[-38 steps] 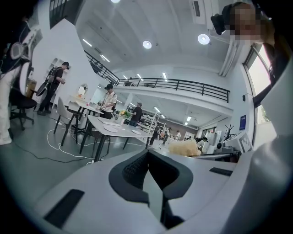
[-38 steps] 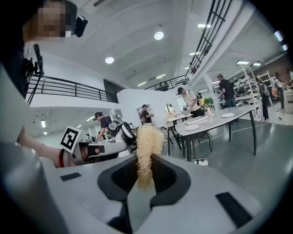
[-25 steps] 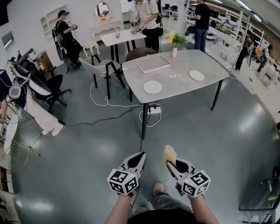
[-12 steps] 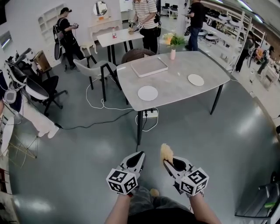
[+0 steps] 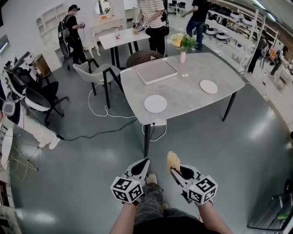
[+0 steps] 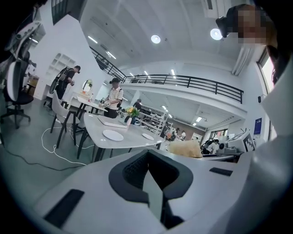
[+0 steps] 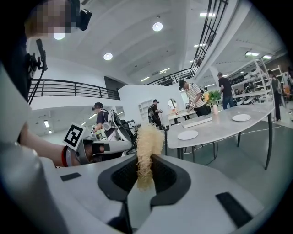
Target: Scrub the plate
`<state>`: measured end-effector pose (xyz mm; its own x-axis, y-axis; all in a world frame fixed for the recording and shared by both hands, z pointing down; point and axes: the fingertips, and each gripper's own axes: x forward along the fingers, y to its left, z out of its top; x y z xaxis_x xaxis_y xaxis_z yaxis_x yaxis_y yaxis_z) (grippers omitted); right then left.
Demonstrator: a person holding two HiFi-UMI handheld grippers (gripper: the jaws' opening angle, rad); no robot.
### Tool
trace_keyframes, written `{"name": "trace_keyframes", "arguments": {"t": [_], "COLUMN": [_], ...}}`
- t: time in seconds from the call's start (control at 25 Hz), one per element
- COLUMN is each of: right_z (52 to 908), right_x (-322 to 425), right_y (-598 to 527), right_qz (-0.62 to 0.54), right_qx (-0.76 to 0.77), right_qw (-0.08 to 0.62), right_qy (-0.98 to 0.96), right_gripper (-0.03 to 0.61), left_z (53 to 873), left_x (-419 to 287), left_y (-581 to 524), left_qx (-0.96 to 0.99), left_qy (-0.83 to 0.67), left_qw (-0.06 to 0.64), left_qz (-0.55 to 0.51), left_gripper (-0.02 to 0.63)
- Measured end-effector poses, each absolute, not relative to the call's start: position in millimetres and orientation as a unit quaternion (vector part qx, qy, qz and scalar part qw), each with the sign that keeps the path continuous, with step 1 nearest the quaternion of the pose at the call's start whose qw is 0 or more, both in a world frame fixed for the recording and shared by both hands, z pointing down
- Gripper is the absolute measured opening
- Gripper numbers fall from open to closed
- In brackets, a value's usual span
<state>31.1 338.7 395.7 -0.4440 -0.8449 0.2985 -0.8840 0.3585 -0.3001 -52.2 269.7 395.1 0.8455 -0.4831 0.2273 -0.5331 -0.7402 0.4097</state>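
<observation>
A grey table (image 5: 183, 98) stands ahead of me with two white plates on it, the near plate (image 5: 155, 103) by its front edge and the far plate (image 5: 208, 86) to the right. Both grippers hang low over the floor, well short of the table. My right gripper (image 5: 174, 170) is shut on a yellow fibrous scrubber (image 5: 173, 160), which stands up between its jaws in the right gripper view (image 7: 147, 145). My left gripper (image 5: 143, 161) is shut and holds nothing (image 6: 149, 161). The near plate (image 6: 113, 135) shows in the left gripper view, and again in the right gripper view (image 7: 187, 135).
A pale flat tray (image 5: 156, 71) and a vase of flowers (image 5: 183, 43) sit at the table's far side. A brown chair (image 5: 145, 56) and a grey chair (image 5: 98, 69) stand behind it. Cables (image 5: 105, 121) trail over the floor. People stand at the back (image 5: 151, 13).
The table and its plates have drawn nearer in the head view as I walk forward. Both grippers keep the same pose, and the scrubber stays in the right one.
</observation>
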Motion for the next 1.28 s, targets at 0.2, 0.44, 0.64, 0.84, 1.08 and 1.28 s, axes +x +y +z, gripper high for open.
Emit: {"name": "trace_keyframes", "arguments": {"t": [0.2,0.44,0.64,0.84,1.08,1.28], "right_z": [384.0,380.1,393.0,400.0,401.9,407.9], "right_x": [47.7,62.2,61.6,68.8,74.3,72.5], "right_y": [282.8,233.0,205.4,171.9,139.0,125.5], "right_qz": [0.196,0.205,0.223,0.236,0.244,0.25], "right_qx": [0.528,0.539,0.532,0.541,0.551,0.55], "right_qw": [0.056,0.052,0.062,0.069,0.065,0.074], "right_qy": [-0.824,-0.815,-0.814,-0.805,-0.795,-0.794], "right_gripper": [0.072,0.072,0.072,0.072,0.072,0.072], "left_z": [383.0,378.8,390.2,399.0,409.6,413.1], "left_x": [-25.9,-0.1,4.2,8.9,15.4,16.1], "left_y": [208.7,167.0,132.1,97.5,64.8,49.8], "left_qx": [0.937,0.945,0.941,0.939,0.939,0.94], "left_qy": [-0.26,-0.229,-0.232,-0.224,-0.211,-0.206], "left_qw": [0.229,0.225,0.239,0.254,0.262,0.263], "left_qz": [0.038,0.055,0.064,0.065,0.068,0.07], "left_gripper": [0.012,0.012,0.012,0.012,0.012,0.012]}}
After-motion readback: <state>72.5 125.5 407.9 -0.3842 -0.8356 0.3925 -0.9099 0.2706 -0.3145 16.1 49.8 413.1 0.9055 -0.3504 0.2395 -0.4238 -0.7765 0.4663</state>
